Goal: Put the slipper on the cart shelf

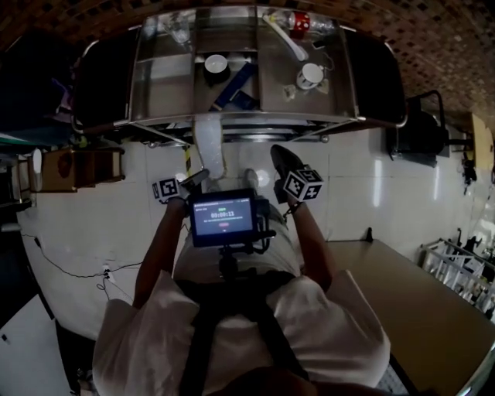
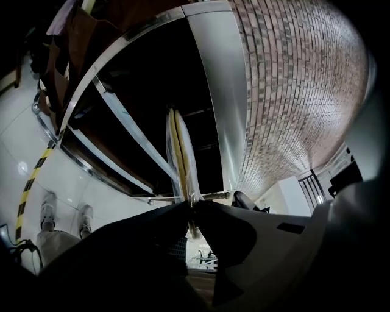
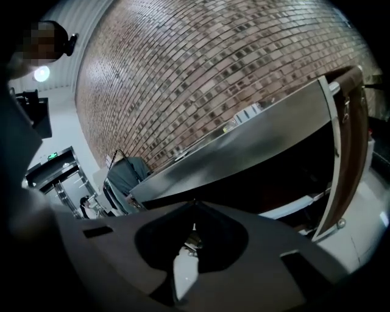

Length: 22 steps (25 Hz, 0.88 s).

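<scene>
**Slipper** (image 1: 209,149): one, pale, thin and flat. It is gripped at its near end and stands out from the jaws towards the cart. In the head view its far end overlaps the cart's near rail, and it lies on no shelf. In the left gripper view it shows edge-on (image 2: 181,149), with a yellowish line along the edge, against the dark space under the cart top.

**Left gripper** (image 1: 199,176): clamped tight on the slipper's near end. The tips (image 2: 190,204) meet around it. It sits left of centre, near the person's body.

**Right gripper** (image 1: 280,158): jaws closed, tips together (image 3: 194,206), with nothing between them. It is just right of the slipper and points at the cart.

**Cart** (image 1: 162,77): steel, with shelves, at the far side of the scene. Its top (image 3: 244,146) is a long bright slab, and its side panel (image 2: 219,85) is upright.

**On the cart top:**
- roll of tape (image 1: 216,63), left of centre
- blue object (image 1: 234,83), just right of the tape
- white cup (image 1: 311,75), to the right
- bottle with a red label (image 1: 298,21), at the far right

**Screen** (image 1: 223,218): mounted on the person's chest and lit, between the two grippers.

**Floor** (image 1: 93,232): white tile, with a yellow-and-black striped strip (image 2: 33,177) near the cart's base.

**White shoes** (image 2: 49,210): the person's, on the floor to the near left.

**Brick wall** (image 3: 201,73): behind the cart.
</scene>
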Motion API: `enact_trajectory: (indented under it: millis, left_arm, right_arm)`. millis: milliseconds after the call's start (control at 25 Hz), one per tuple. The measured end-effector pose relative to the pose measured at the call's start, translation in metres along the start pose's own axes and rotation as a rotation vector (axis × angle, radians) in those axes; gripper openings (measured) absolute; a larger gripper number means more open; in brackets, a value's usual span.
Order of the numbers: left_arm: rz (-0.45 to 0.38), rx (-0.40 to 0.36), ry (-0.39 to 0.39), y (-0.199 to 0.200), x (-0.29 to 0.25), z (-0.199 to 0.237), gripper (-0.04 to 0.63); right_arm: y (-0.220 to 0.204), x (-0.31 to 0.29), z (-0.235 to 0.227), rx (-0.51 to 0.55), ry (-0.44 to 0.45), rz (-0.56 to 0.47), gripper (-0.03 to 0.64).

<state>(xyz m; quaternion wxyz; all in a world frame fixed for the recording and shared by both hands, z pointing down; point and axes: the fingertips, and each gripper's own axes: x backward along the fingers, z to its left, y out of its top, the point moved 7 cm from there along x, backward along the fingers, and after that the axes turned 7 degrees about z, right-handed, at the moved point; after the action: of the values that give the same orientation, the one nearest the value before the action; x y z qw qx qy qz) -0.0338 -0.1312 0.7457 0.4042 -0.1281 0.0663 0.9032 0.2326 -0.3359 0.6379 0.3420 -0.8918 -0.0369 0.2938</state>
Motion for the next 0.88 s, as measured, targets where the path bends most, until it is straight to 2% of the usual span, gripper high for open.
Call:
enact_trajectory:
  millis: [160, 440, 600, 720, 880]
  left_arm:
    - [-0.002, 0.004, 0.028, 0.011, -0.012, -0.007, 0.046]
    - [-0.052, 0.002, 0.02, 0.029, -0.017, -0.001, 0.046]
    - [-0.061, -0.085, 0.002, 0.036, -0.039, -0.012, 0.046]
    - [-0.088, -0.032, 0.046, 0.035, -0.041, -0.004, 0.046]
    - [-0.102, -0.026, 0.072, 0.034, -0.047, -0.001, 0.046]
  right_arm:
    - [0.008, 0.001, -0.009, -0.006, 0.007, 0.0, 0.021]
    - [0.009, -0.003, -0.009, -0.016, 0.041, -0.014, 0.023]
    - [0.026, 0.008, -0.021, -0.054, 0.062, -0.034, 0.023]
    - [0.032, 0.008, -0.022, -0.041, 0.078, -0.036, 0.023]
    - [0.036, 0.009, -0.029, -0.037, 0.095, -0.033, 0.023]
